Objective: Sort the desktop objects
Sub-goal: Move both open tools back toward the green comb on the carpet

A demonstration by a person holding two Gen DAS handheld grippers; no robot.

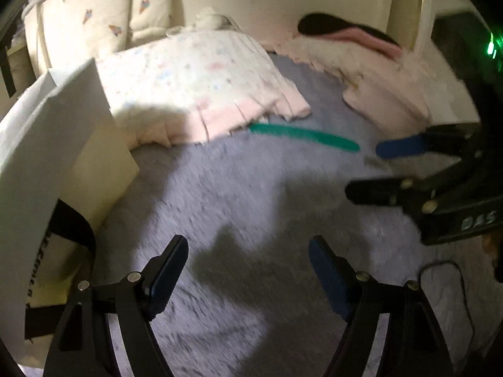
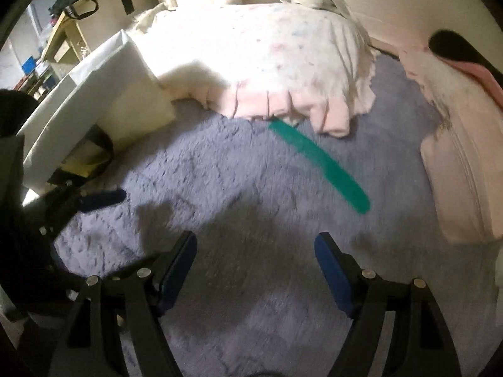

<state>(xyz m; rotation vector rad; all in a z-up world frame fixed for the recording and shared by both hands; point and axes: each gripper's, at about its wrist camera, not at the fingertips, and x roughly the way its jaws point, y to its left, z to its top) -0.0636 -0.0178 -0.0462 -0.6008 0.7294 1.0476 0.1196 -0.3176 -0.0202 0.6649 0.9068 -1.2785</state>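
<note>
Your left gripper [image 1: 248, 260] and right gripper [image 2: 256, 260] both hover over the grey plush blanket [image 2: 220, 163] with jaws apart and nothing between them. The green comb [image 2: 320, 165] lies flat on the blanket, one end at the edge of the pink-trimmed pillow [image 2: 267, 62], possibly tucked under it. A white box [image 2: 94, 100] stands at the blanket's left edge.

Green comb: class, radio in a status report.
Left gripper, right gripper open, empty. Green comb on purple rug, one end under speckled blanket.
</note>
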